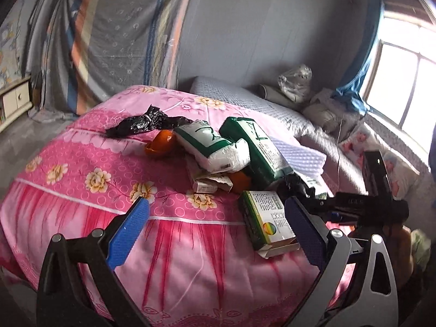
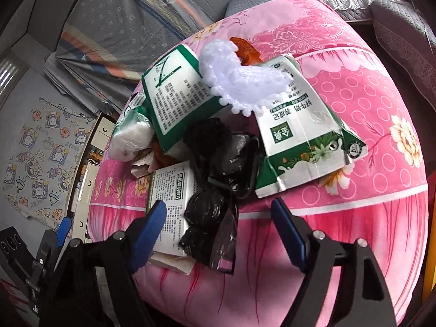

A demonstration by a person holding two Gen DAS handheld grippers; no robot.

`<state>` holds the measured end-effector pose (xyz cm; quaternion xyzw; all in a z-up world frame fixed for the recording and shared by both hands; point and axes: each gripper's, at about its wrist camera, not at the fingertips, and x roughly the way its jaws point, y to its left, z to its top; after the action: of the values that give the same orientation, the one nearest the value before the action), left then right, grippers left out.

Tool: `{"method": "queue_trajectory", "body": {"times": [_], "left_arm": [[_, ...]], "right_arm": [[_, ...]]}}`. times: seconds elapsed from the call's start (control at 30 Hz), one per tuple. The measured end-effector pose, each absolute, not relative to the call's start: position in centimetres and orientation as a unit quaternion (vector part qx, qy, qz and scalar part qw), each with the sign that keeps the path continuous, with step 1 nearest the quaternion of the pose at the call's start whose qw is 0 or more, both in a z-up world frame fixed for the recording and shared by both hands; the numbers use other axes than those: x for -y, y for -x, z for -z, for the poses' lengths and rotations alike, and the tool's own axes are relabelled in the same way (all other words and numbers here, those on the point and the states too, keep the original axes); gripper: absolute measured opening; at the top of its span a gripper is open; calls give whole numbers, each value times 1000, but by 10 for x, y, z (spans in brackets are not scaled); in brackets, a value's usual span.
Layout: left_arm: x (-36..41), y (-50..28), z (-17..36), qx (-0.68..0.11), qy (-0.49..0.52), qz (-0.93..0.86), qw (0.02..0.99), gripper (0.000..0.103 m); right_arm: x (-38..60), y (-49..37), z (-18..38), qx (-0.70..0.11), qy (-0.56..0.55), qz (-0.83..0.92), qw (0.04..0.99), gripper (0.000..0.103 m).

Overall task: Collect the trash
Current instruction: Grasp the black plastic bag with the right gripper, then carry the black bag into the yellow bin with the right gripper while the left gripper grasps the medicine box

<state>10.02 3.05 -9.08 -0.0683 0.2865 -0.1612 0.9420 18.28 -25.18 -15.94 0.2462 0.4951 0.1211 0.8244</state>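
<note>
A pile of trash lies on the pink floral bedspread (image 1: 81,163): a black plastic bag (image 1: 144,122), orange peel (image 1: 160,144), a white tissue pack (image 1: 215,144), a green carton (image 1: 256,147) and a small green-and-white box (image 1: 267,218). My left gripper (image 1: 215,229) is open and empty, just short of the small box. In the right wrist view a second black bag (image 2: 218,179) lies between the small box (image 2: 169,190) and a flattened green milk carton (image 2: 302,141), with white bubble wrap (image 2: 239,79) on top. My right gripper (image 2: 218,226) is open around the black bag's near end.
A grey mattress (image 1: 234,95) with bundles (image 1: 294,81) lies behind the pile, under a window (image 1: 403,76). A cream cabinet (image 1: 16,100) stands at the far left. Draped sheets (image 1: 114,35) cover the wall. The right gripper's body (image 1: 373,204) shows in the left view.
</note>
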Motion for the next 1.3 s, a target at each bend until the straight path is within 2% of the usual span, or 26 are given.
{"method": "queue_trajectory", "body": {"times": [0.07,0.17,0.23,0.33,0.73,1.13,1.2,1.27,1.3], "left_arm": [[-19,-97,90,-278,24,169,945,95],[4,-96,93,-294,-30,217,931,95],[17,-96,97,-310,-52,228,921,95],[30,-100,104,-334,-59,242,909,95],[91,-127,125,-394,-97,239,882,95],[115,-178,157,-464,-102,189,859,94],[109,-186,161,-479,-86,185,854,89],[105,-192,163,-485,-82,183,851,77],[104,-193,165,-485,-85,180,851,76]], "right_arm": [[251,-187,162,-500,-246,-118,822,68],[247,-195,166,-505,-230,-112,824,51],[245,-199,170,-511,-232,-122,819,32],[246,-196,171,-505,-237,-143,817,24],[314,-117,103,-354,-271,-173,878,23],[341,-86,106,-328,-301,-174,879,23],[339,-84,106,-328,-304,-175,877,23],[337,-80,106,-327,-303,-175,878,23],[336,-79,106,-327,-302,-175,878,23]]}}
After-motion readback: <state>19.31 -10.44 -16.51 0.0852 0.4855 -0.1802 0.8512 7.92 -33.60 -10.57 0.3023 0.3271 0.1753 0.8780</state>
